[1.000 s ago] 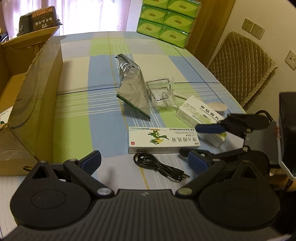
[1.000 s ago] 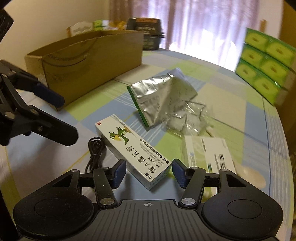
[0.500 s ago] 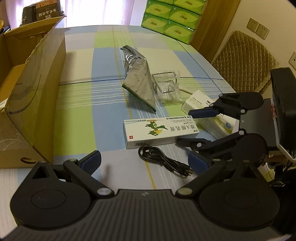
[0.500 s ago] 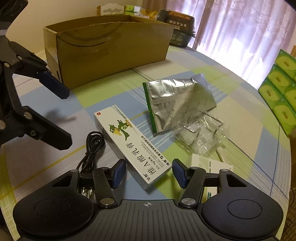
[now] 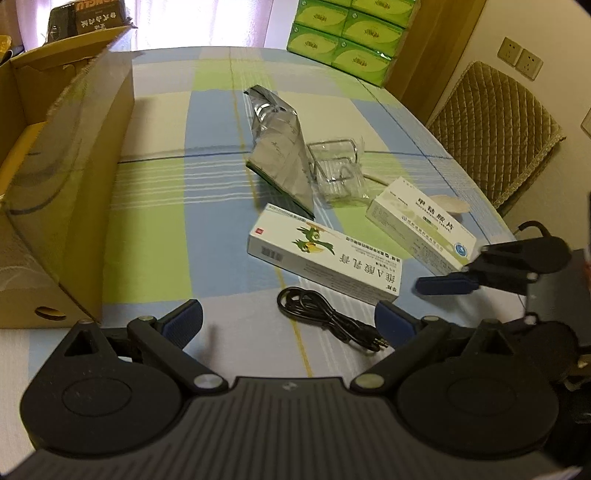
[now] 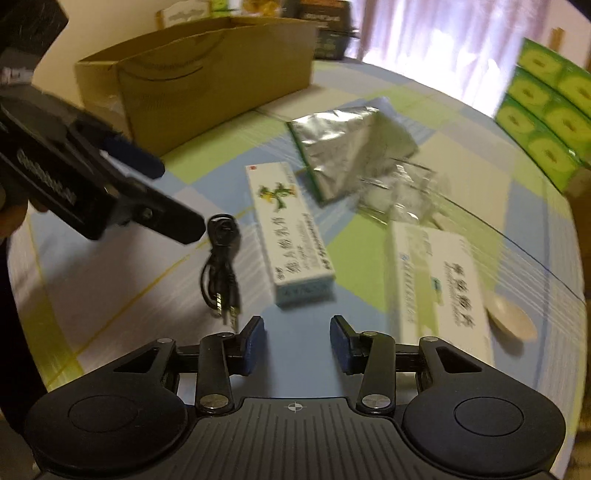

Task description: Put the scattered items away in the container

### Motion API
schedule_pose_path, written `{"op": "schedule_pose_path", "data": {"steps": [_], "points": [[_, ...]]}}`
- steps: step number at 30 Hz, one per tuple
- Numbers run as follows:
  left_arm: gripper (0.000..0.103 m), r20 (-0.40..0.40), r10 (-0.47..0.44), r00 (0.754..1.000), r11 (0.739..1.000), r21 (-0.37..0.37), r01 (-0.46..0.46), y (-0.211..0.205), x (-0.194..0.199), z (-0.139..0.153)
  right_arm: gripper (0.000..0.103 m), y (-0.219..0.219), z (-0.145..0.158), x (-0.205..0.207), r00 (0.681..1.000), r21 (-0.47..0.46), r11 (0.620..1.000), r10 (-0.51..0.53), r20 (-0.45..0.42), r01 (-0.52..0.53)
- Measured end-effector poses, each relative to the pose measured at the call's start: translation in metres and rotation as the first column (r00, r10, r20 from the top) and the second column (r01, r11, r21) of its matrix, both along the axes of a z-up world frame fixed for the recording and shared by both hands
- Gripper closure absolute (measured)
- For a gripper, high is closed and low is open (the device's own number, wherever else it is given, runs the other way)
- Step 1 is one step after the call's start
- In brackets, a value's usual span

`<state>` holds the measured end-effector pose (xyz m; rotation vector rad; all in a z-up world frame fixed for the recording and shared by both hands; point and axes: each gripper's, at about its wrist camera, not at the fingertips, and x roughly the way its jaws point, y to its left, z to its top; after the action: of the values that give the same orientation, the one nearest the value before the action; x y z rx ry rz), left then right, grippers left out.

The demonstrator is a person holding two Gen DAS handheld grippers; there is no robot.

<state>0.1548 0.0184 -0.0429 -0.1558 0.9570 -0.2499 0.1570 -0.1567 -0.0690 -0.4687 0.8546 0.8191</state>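
1. The left gripper (image 5: 288, 319) has its two blue fingers (image 5: 184, 323) spread wide apart, and nothing is between them
2. The right gripper (image 6: 297, 343) is open too, but less wide, and it holds nothing
3. A black cable (image 5: 328, 325) lies coiled on the checked tablecloth (image 5: 155, 221), just in front of the left gripper
4. A long white box with a green bird on it (image 5: 321, 254) lies just past the cable, and its end is near the right gripper's tips
5. A second white box (image 5: 421, 225) lies to the right of the first one
6. A shiny silver bag (image 5: 277, 147) and a clear plastic packet (image 5: 338, 173) lie further back, touching each other
7. The big cardboard box (image 5: 70, 177) stands open on the left side of the table, well apart from the small things
8. Green tissue packs (image 5: 347, 33) are stacked at the far end
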Motion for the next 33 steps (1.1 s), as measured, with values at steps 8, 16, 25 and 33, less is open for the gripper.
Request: {"op": "schedule_pose_path", "data": {"steps": [8, 16, 25, 33], "points": [[0.048, -0.027, -0.066, 0.997, 0.997, 0.026, 0.066, -0.033, 0.007, -0.013, 0.023, -0.023, 0.018, -0.001, 0.996, 0.054, 0.997, -0.065, 0.059, 0.062], [0.078, -0.026, -0.13, 0.991, 0.981, 0.14, 0.133, -0.028, 0.009, -0.013, 0.023, -0.026, 0.021, -0.001, 0.994, 0.09, 0.994, -0.076, 0.081, 0.069], [0.066, -0.03, -0.072, 0.997, 0.986, 0.147, 0.076, 0.008, 0.01, -0.007, 0.024, 0.016, 0.016, 0.012, 0.997, 0.095, 0.995, 0.021, 0.081, -0.029], [0.066, -0.026, -0.078, 0.997, 0.989, 0.125, 0.08, 0.007, 0.011, -0.009, 0.052, 0.048, -0.006, 0.041, 0.996, 0.036, 0.995, 0.091, 0.019, -0.092]]}}
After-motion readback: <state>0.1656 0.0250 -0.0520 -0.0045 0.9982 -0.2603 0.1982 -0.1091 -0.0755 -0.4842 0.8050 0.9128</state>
